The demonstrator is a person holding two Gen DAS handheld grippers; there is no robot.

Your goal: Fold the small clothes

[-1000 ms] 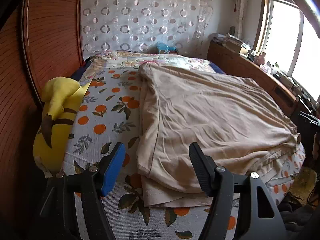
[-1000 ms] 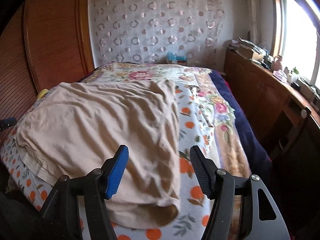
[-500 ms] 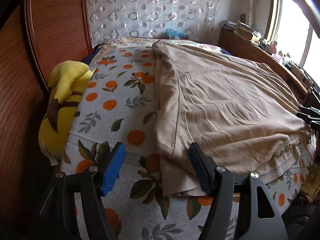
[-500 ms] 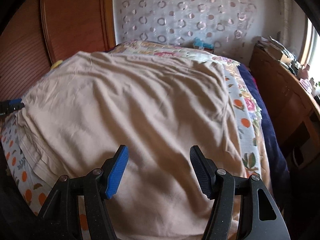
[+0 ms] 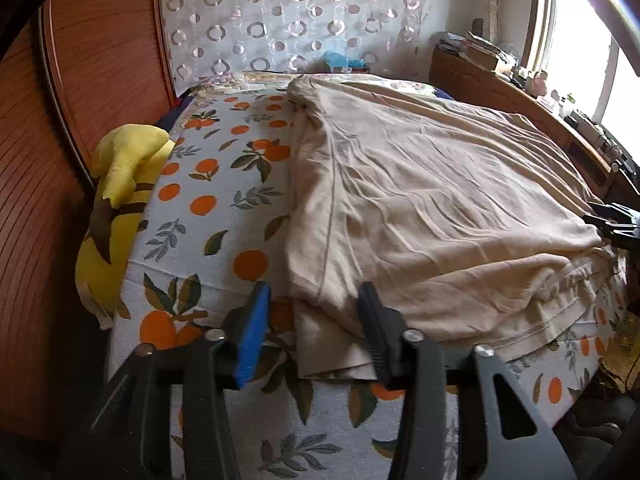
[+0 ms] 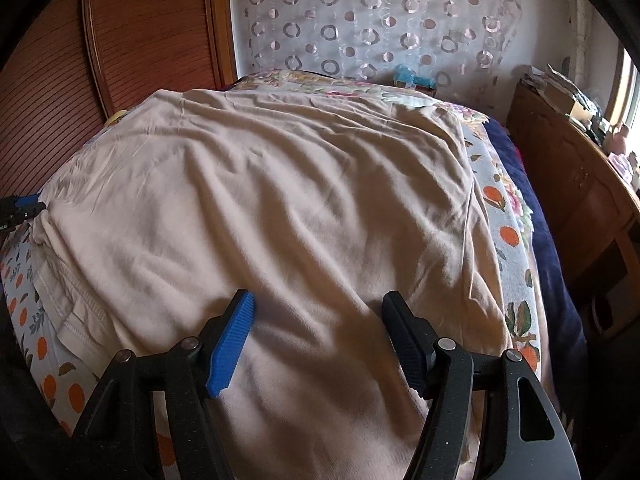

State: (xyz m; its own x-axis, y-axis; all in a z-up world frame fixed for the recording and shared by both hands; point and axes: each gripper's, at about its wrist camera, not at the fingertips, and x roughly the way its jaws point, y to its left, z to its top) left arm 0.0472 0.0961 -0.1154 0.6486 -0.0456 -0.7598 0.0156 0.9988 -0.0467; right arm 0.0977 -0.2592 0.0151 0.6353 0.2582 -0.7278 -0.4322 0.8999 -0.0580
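No text, label, brand, number or sign can be read in either view. A few tiny light marks show on the black gripper part [image 6: 12,216] at the left edge of the right wrist view, too small to make out. The boxes and papers on the wooden cabinet [image 5: 480,80] by the window are too blurred to read.

— What do we have in front of us?

— Our right gripper [image 6: 314,338] at the bottom of the frame, jaws apart over the beige garment [image 6: 280,200], which fills the centre.

— And around it?

— We see the orange-print bedsheet [image 6: 508,236] along the right edge, a wooden cabinet [image 6: 580,184] far right, and the other gripper [image 6: 20,208] touching the garment's left edge.
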